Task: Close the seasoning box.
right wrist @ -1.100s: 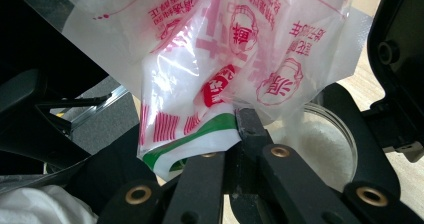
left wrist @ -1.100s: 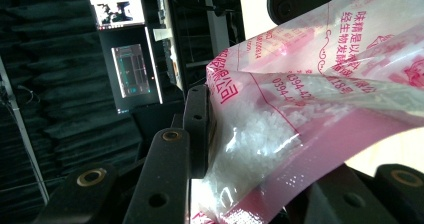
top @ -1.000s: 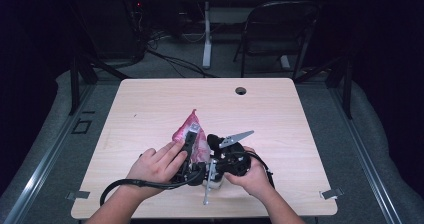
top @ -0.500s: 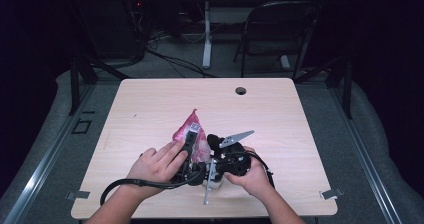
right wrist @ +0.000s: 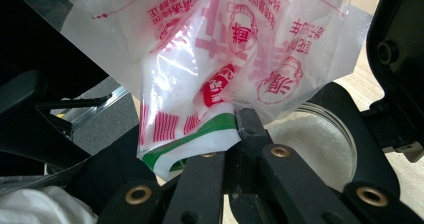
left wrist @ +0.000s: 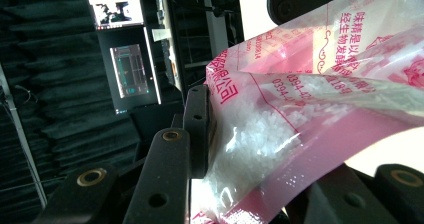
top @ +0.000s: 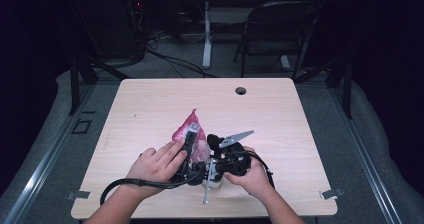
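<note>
Right gripper [right wrist: 239,126] pinches the bag's [right wrist: 220,49] corner over the jar [right wrist: 320,139] at the bench's [top: 150,104] near edge; left gripper [left wrist: 260,149] clamps its body. If your pinch slips, the granules will likely spill past the jar.

Red-printed plastic bag [right wrist: 235,39] corner pinched in black jaws, white-filled jar [right wrist: 320,134] beneath

Pink-and-clear bag [top: 191,134] (red print, green stripe) holds white granules [left wrist: 250,144].

The table [top: 150,104] is lit from above, the room around it is dark, and the bag [left wrist: 300,134] shines.
</note>
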`<state>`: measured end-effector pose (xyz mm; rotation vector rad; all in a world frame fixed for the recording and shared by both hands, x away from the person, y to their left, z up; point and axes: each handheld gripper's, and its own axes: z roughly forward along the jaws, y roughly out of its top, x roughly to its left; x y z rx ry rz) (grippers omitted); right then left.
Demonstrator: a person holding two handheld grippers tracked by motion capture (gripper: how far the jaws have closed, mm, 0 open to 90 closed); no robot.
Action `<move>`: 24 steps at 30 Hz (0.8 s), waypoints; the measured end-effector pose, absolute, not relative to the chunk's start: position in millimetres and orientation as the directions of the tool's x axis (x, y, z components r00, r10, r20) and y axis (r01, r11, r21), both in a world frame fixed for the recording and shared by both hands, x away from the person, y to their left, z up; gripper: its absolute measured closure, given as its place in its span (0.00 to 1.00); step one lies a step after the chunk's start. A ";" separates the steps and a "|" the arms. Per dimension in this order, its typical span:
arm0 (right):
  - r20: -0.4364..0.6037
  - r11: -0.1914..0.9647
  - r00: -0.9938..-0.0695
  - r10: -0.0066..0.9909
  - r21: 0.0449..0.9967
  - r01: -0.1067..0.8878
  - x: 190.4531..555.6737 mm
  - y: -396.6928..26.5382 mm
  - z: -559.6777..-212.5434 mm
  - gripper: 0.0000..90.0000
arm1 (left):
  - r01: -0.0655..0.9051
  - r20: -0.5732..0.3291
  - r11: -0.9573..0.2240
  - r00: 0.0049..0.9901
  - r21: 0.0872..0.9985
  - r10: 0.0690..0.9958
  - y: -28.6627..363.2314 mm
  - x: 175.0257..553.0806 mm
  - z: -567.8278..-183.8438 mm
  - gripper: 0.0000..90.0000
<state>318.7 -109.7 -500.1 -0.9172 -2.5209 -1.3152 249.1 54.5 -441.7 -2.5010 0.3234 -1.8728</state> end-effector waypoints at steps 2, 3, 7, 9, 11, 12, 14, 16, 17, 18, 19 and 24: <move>0.398 0.427 -0.801 0.448 0.692 0.582 318.7 -109.7 -500.1 1.00 | -0.164 0.949 -0.979 0.271 -0.122 -0.163 54.5 249.2 -441.7 0.81; 0.397 0.427 -0.801 0.448 0.692 0.582 318.7 -109.7 -500.0 1.00 | -0.164 0.949 -0.979 0.270 -0.122 -0.164 54.5 249.2 -441.6 0.81; 0.398 0.426 -0.801 0.447 0.693 0.582 318.5 -110.1 -499.6 1.00 | -0.158 0.949 -0.980 0.274 -0.118 -0.158 55.5 249.3 -440.9 0.81; 0.399 0.423 -0.801 0.447 0.695 0.582 318.5 -110.7 -499.3 1.00 | -0.157 0.950 -0.982 0.275 -0.105 -0.145 57.1 250.1 -441.0 0.81; 0.399 0.420 -0.800 0.448 0.696 0.583 318.4 -110.7 -499.2 1.00 | -0.154 0.952 -0.983 0.273 -0.099 -0.139 59.0 251.1 -441.4 0.81; 0.397 0.423 -0.800 0.449 0.694 0.582 318.5 -110.8 -499.1 1.00 | -0.145 0.948 -0.985 0.290 -0.093 -0.132 61.0 251.7 -442.1 0.81; 0.396 0.427 -0.800 0.450 0.692 0.582 318.4 -110.6 -499.1 1.00 | -0.146 0.949 -0.985 0.287 -0.089 -0.128 62.2 252.1 -442.8 0.81; 0.393 0.429 -0.801 0.452 0.692 0.581 318.5 -110.2 -499.6 1.00 | -0.133 0.947 -0.988 0.301 -0.077 -0.114 66.8 253.1 -444.4 0.82; 0.392 0.429 -0.801 0.453 0.691 0.581 318.6 -110.2 -499.7 1.00 | -0.134 0.950 -0.989 0.295 -0.068 -0.105 68.8 253.5 -445.1 0.82; 0.393 0.429 -0.801 0.453 0.691 0.582 318.5 -110.2 -499.6 1.00 | -0.130 0.949 -0.990 0.300 -0.059 -0.096 70.8 254.0 -445.6 0.82; 0.393 0.430 -0.800 0.453 0.690 0.583 318.5 -110.3 -499.4 1.00 | -0.121 0.946 -0.991 0.312 -0.049 -0.085 72.6 254.4 -446.5 0.82; 0.390 0.432 -0.800 0.456 0.689 0.582 318.0 -109.5 -499.5 1.00 | -0.112 0.945 -0.993 0.321 -0.024 -0.059 77.5 255.1 -448.8 0.82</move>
